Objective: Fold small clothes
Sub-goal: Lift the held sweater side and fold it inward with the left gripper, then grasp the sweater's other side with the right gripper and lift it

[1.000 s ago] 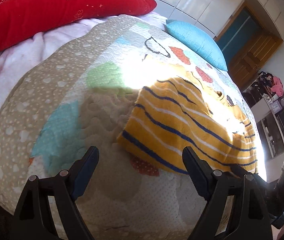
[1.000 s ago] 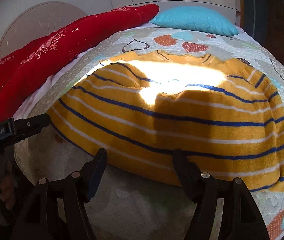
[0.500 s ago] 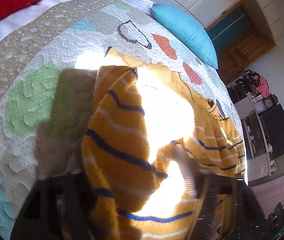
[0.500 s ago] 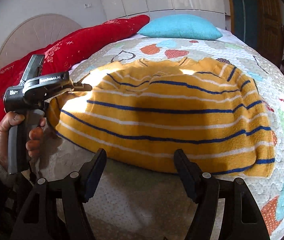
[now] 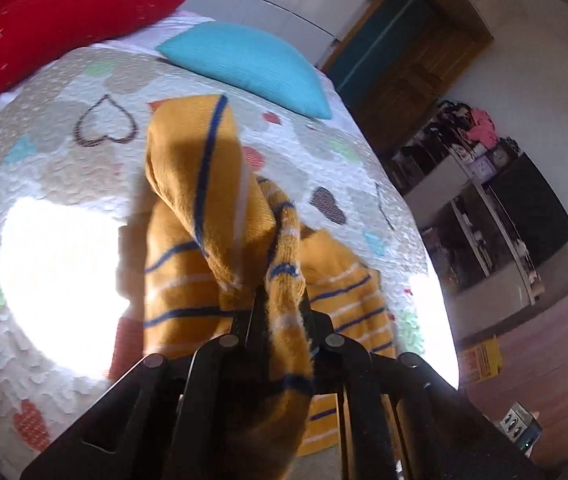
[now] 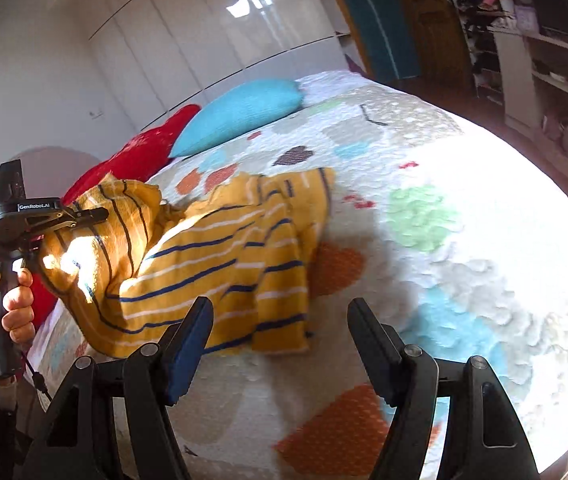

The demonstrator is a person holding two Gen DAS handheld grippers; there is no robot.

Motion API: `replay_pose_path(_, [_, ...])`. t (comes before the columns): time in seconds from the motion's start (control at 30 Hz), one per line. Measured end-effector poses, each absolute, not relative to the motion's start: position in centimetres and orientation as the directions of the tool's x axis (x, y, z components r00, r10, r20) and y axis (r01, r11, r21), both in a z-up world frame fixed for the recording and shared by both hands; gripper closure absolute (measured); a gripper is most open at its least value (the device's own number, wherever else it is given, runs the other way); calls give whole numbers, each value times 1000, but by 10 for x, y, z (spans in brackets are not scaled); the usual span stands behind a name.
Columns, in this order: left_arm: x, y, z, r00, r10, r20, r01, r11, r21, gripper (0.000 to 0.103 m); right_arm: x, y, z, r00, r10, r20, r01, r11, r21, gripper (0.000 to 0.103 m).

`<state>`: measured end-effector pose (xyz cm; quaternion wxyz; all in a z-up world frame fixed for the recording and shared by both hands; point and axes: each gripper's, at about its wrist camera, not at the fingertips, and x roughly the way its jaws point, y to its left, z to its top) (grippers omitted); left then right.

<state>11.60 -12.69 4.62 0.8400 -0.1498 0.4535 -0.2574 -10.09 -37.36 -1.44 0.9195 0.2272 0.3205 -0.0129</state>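
The right gripper (image 6: 280, 334) hangs above the quilt (image 6: 463, 208), its fingers (image 6: 190, 334) spread wide with nothing between them. To its left, a hand (image 6: 8, 304) grips the left gripper (image 6: 84, 216), which has pinched the yellow striped sweater (image 6: 220, 264) and lifted that side clear of the bed. A blue pillow (image 6: 240, 116) and a red pillow (image 6: 140, 152) lie behind.

Hard sun blew out patches of the quilt (image 5: 60, 272) in both my views; the sweater (image 6: 220, 264) smeared, and fisheye edges went dark.
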Motion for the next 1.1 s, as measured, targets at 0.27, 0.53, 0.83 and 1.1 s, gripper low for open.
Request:
replay_pose_path(0.27, [112,-259,-4,238,-597,-766,409,777,-479,90,-145,-422,-32,788,60,-612,298,833,466,28])
replay_pose_path(0.53, [61,-195,39,323,-654,-684,448,743,-498,35,-136,-416,-15,819,121,-560,216,840,498,28])
replay_pose_path(0.83, [38,-90,34,451,-539,-711,299,842,-449,32,-12,-358,6,795,322,-513,-22,862,507,24])
replay_pose_path(1.1, [25,-49,10,448,-529,-721,196,845,-498,32,81,-324,-31,649,467,-601,-47,812,581,64])
